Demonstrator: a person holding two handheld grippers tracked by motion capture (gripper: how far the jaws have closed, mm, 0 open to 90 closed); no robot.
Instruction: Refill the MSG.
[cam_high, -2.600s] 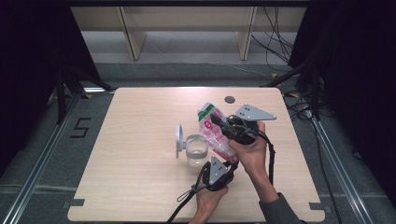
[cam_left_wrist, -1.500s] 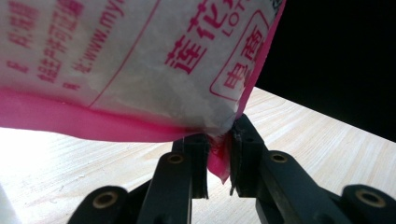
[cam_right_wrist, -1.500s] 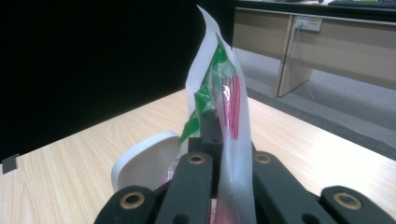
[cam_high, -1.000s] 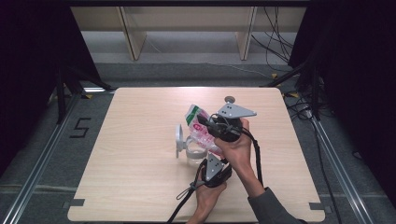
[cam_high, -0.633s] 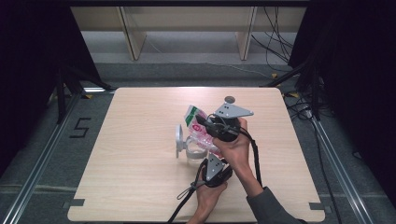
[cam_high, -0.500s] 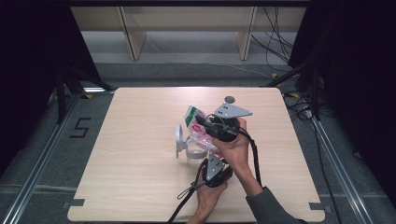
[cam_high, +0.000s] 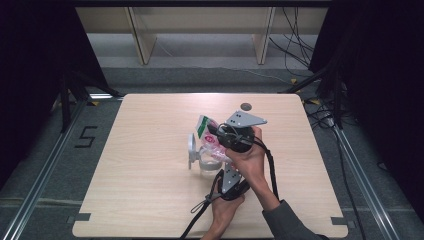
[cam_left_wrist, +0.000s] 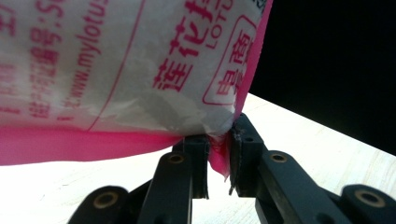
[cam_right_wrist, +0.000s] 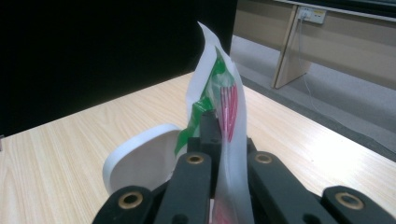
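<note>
You work at a pale wooden table (cam_high: 150, 200) standing on grey carpet, with dark curtains at both sides. A light wooden shelf unit (cam_high: 200, 30) runs along the far end of the room, cables (cam_high: 300, 40) trail over the floor at the far right, and a "5" mark (cam_high: 85, 136) lies on the floor to the left of the table. A small dark disc (cam_high: 245, 106) sits near the table's far edge.

Near the middle of the table you hold a plastic packet (cam_high: 210, 140), white with pink and green print, above a clear glass jar (cam_high: 205, 162). The jar's white lid (cam_high: 191, 150) stands hinged open on its left.

Your right gripper (cam_high: 220, 136) has its jaws closed on the packet's upper part; in the right gripper view the thin film (cam_right_wrist: 219, 107) rises straight up from between the black fingers (cam_right_wrist: 210, 128), with the lid (cam_right_wrist: 140, 163) just behind to the left.

Your left gripper (cam_high: 220, 167) comes up from below. In its own view the fingers (cam_left_wrist: 243, 140) pinch the packet's lower pink corner (cam_left_wrist: 217, 156), and the printed face (cam_left_wrist: 116, 70) spreads above them. The packet's open end seems to point toward the jar, though your hands hide that spot.
</note>
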